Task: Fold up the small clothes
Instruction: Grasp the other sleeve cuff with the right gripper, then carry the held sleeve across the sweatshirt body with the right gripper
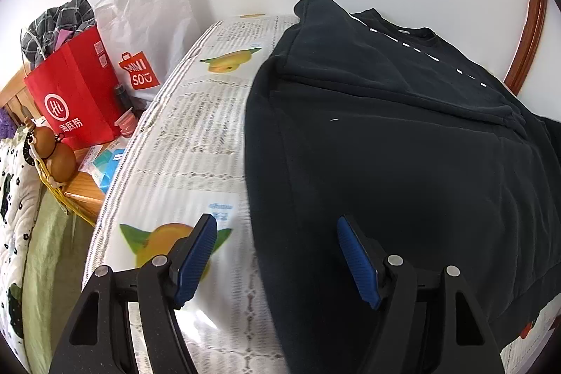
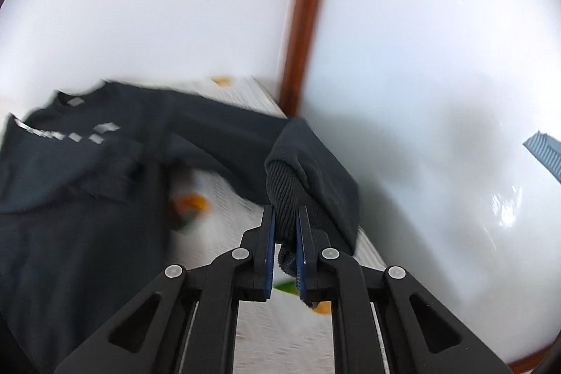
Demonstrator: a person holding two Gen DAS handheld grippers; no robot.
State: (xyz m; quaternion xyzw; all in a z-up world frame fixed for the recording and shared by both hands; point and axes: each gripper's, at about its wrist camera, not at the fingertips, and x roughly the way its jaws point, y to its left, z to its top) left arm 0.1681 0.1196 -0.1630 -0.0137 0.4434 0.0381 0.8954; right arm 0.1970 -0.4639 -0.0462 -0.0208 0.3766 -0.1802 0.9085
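A black sweatshirt [image 1: 403, 142] with white dashes on its chest lies spread on a table covered in printed fruit paper [image 1: 196, 135]. One sleeve lies folded across its body. My left gripper [image 1: 277, 223] hangs open above the sweatshirt's near left edge, nothing between its blue pads. In the right wrist view the same sweatshirt [image 2: 77, 184] is blurred by motion. My right gripper [image 2: 285, 216] is shut on the ribbed cuff [image 2: 284, 195] of its other sleeve, which is lifted off the table.
A red paper bag [image 1: 73, 93], a white shopping bag [image 1: 147, 20] and small items crowd a wooden stand left of the table. A quilt [image 1: 14, 198] lies lower left. A white wall with a brown wooden strip [image 2: 305, 16] runs behind the table.
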